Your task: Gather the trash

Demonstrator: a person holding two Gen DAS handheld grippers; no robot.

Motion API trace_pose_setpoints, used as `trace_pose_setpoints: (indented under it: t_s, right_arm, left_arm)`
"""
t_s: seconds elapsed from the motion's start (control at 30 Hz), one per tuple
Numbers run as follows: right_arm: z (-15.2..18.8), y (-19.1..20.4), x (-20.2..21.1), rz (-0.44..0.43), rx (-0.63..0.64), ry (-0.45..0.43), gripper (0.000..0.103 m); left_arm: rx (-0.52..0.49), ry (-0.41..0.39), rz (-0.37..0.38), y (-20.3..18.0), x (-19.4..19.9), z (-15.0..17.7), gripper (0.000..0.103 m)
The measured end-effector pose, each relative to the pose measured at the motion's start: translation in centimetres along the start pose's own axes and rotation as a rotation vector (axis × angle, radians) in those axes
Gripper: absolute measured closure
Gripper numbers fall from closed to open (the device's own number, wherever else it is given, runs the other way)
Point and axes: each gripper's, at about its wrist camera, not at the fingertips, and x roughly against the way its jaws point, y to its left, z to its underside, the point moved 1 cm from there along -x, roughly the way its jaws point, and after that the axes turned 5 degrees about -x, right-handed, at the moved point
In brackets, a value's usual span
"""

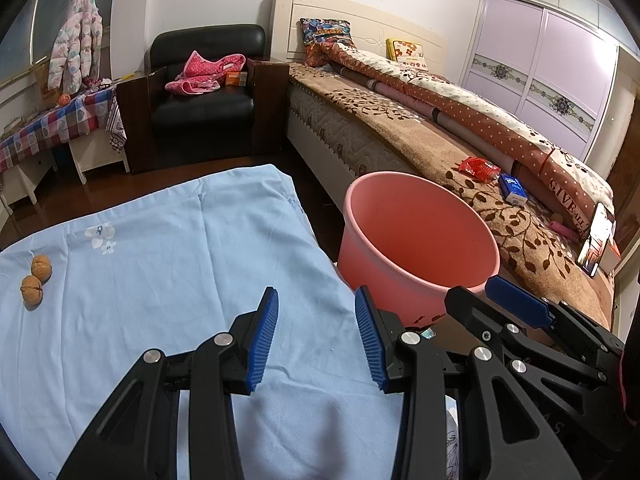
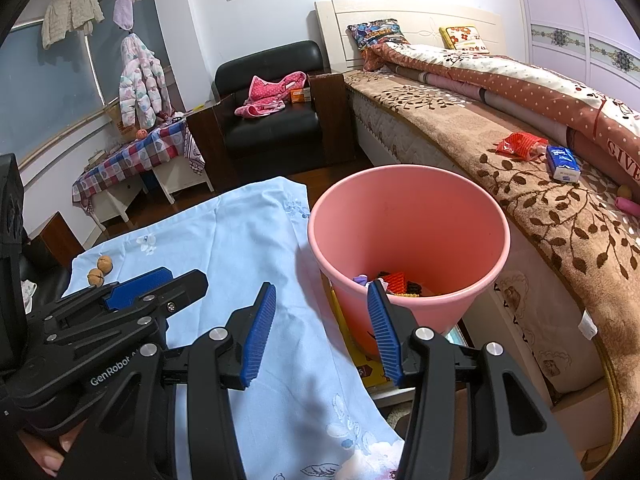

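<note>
Though mostly hollow, scrap-bottomed pink bin (image 2: 408, 232)

Two walnuts (image 1: 37, 278) on blue sheet (image 1: 180, 280)

A: Pink bin (image 2: 408, 236) stands upright between the blue-clothed table (image 2: 248, 240) and the bed (image 2: 560, 208), mouth wide open.

B: Anything in it?

A: Scraps at the bottom (image 2: 400, 282), something red and ridged among them.

B: And loose trash?

A: A crumpled red wrapper (image 2: 520, 145) lies on the bed, just beside a blue tissue pack (image 2: 563, 163). Two walnuts (image 1: 37, 278) sit touching on the table's far edge.
</note>
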Motion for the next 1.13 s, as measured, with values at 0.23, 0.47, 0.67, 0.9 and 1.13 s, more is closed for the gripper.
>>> trace_pose_setpoints:
  t_s: [0.23,0.47,0.67,0.9,1.13]
  right_arm:
    - [-0.03,0.01,-0.01,0.001,0.001,0.000,0.055]
    - [-0.03,0.04,0.00,0.001,0.000,0.001,0.055]
    - [-0.04,0.07,0.01,0.000,0.000,0.001,0.055]
    - [0.07,0.07,0.08,0.000,-0.003,0.004,0.055]
    - [0.03,0.10,0.07,0.001,-0.002,0.004,0.055]
  left_arm:
    - [0.000,0.000,-0.001,-0.01,-0.01,-0.02,0.063]
    - [-0.001,0.002,-0.002,0.09,-0.17,0.11,0.063]
    - [-0.004,0.006,-0.004,0.15,-0.26,0.36,0.063]
    - [-0.012,0.006,-0.015,0.05,-0.34,0.41,0.063]
    - [-0.009,0.019,-0.017,0.09,-0.47,0.24,0.063]
